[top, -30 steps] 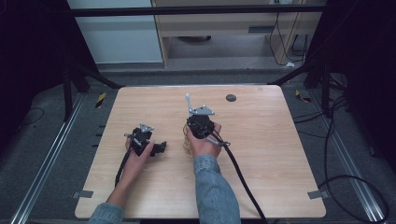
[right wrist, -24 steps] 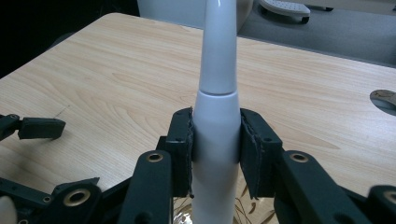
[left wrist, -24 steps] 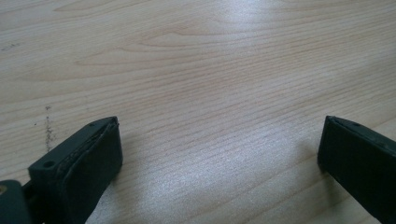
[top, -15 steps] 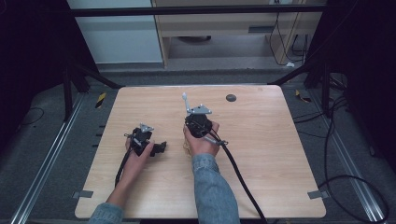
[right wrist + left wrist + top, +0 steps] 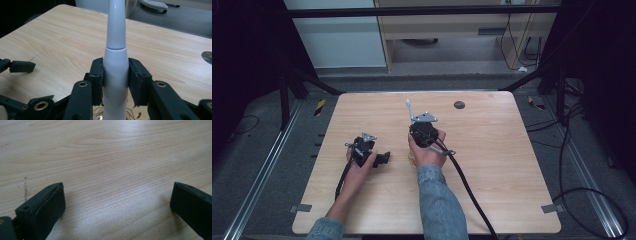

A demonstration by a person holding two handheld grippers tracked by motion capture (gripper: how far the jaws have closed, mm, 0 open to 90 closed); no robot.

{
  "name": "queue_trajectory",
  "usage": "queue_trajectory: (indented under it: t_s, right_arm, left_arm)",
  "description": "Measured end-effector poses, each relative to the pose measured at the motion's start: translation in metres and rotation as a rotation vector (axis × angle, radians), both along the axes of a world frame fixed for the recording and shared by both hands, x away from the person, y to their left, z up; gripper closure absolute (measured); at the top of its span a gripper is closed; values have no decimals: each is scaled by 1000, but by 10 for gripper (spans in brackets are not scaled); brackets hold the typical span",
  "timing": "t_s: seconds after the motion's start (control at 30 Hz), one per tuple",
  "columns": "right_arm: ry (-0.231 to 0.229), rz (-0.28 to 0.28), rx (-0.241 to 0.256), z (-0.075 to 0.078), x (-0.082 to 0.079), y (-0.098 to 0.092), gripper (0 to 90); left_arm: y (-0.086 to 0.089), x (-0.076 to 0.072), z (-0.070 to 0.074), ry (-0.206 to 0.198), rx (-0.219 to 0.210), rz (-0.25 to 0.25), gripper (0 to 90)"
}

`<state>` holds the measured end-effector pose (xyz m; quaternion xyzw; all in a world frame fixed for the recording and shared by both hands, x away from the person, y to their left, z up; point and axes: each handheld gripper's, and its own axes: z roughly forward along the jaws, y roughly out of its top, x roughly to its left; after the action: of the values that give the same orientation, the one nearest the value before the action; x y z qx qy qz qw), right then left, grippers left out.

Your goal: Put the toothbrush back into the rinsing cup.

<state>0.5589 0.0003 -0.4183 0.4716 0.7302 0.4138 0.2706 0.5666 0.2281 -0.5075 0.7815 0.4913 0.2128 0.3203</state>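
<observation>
Pale wood counter [image 5: 492, 165] lay bare under the spread left claw [image 5: 117, 202]. Right claw [image 5: 115, 75] pinched a toothbrush [image 5: 115, 62] mid-handle: light, stiff, probably slippery.

I find no legible text, label, brand, number or sign on anything in my views. The white handle [image 5: 115, 72] clamped in my right gripper [image 5: 115, 83] carries a plain, unmarked surface. The black pads of my left gripper [image 5: 117, 207] show screw holes only, no print. The wooden table [image 5: 492, 165] is bare grain, and the dark round disc [image 5: 459, 104] near its far edge is too small from the high view for me to make out any marking. The yellow-and-black striped pieces [image 5: 320, 106] on the floor off the table's far left and far right corners are hazard striping without lettering.
</observation>
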Motion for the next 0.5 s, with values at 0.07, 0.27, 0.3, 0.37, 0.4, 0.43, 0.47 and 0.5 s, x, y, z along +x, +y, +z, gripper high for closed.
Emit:
queue_trajectory:
  t_s: [0.07, 0.27, 0.3, 0.37, 0.4, 0.43, 0.47, 0.5]
  right_arm:
    - [1, 1, 1, 0, 0, 0, 663]
    - [0, 0, 1, 1, 0, -1, 651]
    - [-1, 0, 3, 1, 0, -1, 645]
    - [-2, 1, 4, 2, 0, -2, 641]
    - [-2, 0, 5, 2, 0, -2, 639]
    - [-2, 0, 5, 3, 0, -2, 634]
    - [-2, 0, 5, 3, -1, -3, 630]
    - [-1, -1, 7, 3, -1, -3, 625]
  left_arm:
    - [0, 0, 0, 0, 0, -1, 0]
    - [0, 0, 0, 0, 1, -2, 0]
    - [0, 0, 0, -1, 1, -2, 0]
    - [0, 0, 0, 0, 1, -2, 0]
    - [0, 0, 0, 0, 1, -2, 0]
    - [0, 0, 0, 0, 1, -2, 0]
    - [0, 0, 0, 0, 1, -2, 0]
    - [0, 0, 0, 0, 1, -2, 0]
